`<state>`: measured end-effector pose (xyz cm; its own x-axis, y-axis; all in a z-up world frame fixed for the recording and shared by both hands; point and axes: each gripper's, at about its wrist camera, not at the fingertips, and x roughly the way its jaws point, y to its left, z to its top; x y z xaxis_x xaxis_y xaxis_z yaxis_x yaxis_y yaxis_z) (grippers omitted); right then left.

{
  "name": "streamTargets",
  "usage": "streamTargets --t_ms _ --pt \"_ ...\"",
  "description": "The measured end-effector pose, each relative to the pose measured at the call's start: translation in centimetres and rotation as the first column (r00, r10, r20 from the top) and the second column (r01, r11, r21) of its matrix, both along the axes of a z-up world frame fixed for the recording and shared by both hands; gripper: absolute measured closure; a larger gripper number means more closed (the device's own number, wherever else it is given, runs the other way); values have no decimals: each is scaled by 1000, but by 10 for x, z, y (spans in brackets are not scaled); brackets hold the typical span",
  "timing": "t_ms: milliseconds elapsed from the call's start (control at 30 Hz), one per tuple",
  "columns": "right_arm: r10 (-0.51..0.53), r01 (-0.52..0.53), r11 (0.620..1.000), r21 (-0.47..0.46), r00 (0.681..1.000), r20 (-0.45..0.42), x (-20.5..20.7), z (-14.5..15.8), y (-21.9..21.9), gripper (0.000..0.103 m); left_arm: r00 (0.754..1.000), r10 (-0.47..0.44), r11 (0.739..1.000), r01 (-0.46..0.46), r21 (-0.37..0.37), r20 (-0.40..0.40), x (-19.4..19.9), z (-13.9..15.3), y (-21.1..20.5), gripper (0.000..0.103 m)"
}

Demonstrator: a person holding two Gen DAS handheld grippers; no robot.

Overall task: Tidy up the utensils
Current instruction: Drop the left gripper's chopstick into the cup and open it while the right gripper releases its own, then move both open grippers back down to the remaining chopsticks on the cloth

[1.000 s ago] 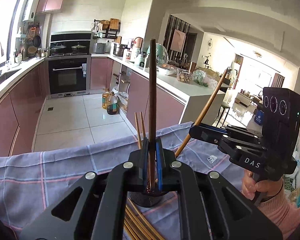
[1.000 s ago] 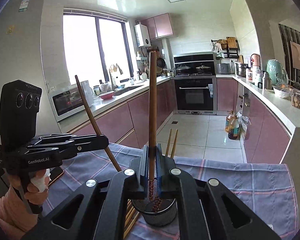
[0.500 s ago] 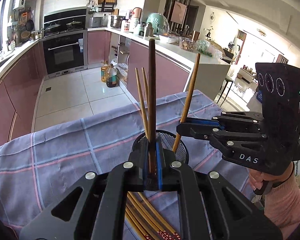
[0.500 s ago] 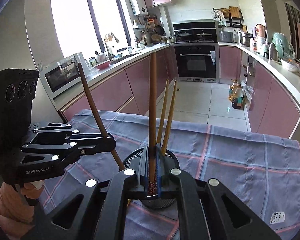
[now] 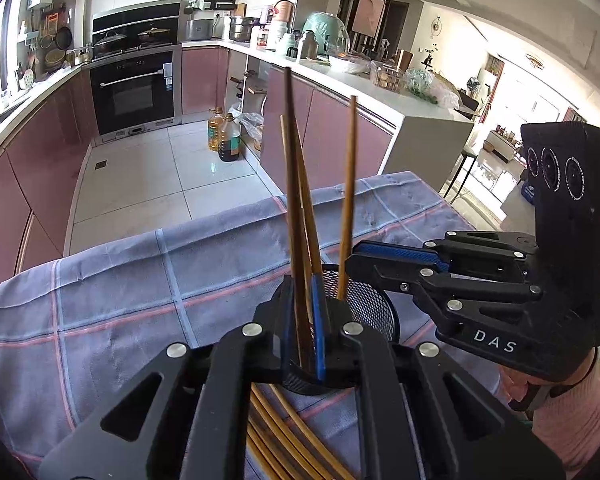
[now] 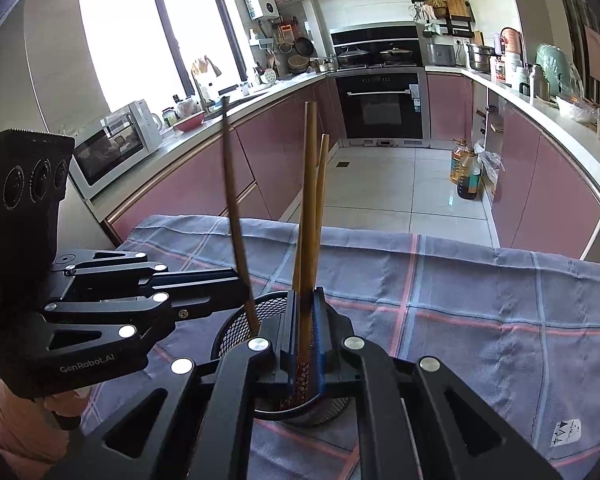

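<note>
A black mesh cup [image 5: 370,304] [image 6: 236,326] stands on a blue checked cloth [image 5: 140,280], with two pale chopsticks [image 5: 309,216] [image 6: 322,184] upright in it. My left gripper [image 5: 302,292] [image 6: 242,280] is shut on a dark brown chopstick [image 5: 292,184] [image 6: 234,200] just over the cup's near rim. My right gripper [image 6: 304,298] [image 5: 354,258] holds a lighter chopstick [image 6: 308,200] [image 5: 347,200] whose patterned lower end reaches into the cup; its jaws are opening, the stick still between the pads. Both sticks stand nearly upright.
Several loose chopsticks [image 5: 288,432] lie on the cloth under my left gripper. A person's hand in a pink sleeve [image 5: 572,412] holds the right gripper. Beyond the table's far edge are a tiled floor, pink cabinets and oil bottles [image 6: 466,176].
Both grippers have sunk towards the mesh cup and tipped downwards. The two held chopsticks have come closer together, and their lower ends now reach the cup.
</note>
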<state>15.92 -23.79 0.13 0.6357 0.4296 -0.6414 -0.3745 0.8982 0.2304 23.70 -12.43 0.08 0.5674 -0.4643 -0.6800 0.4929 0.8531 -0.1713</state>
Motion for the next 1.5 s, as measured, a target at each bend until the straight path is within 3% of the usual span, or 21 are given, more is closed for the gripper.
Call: streamTargets --t_ms 167,267,467,633,733,900,1133,1500 --pt "-3 3 1000 15 1000 -2 -1 -2 -2 94 1000 25 999 -25 -26 7 -6 -1 10 94" --pt "1 -1 1000 27 1000 8 -7 -2 -5 93 998 46 998 -44 -43 42 -18 2 18 88" --pt "24 -27 999 41 997 74 -38 8 -4 85 985 66 996 -56 -68 162 -58 12 39 74" --pt "101 -104 994 25 988 119 -76 10 8 71 978 88 995 -77 -67 189 -85 5 61 67" --pt "131 -133 991 17 987 90 -88 -4 17 66 983 100 994 -93 -55 154 -93 -11 70 66" --pt "155 -155 988 -5 988 -12 -95 -42 35 66 988 136 991 -136 0 73 -102 -52 80 66" --pt "130 -133 991 -16 986 -105 -98 -77 46 66 986 150 989 -150 9 -67 -106 -103 86 66" --pt "98 -104 994 -34 987 -131 -99 -88 51 66 984 153 988 -149 49 -93 -110 -123 79 66"
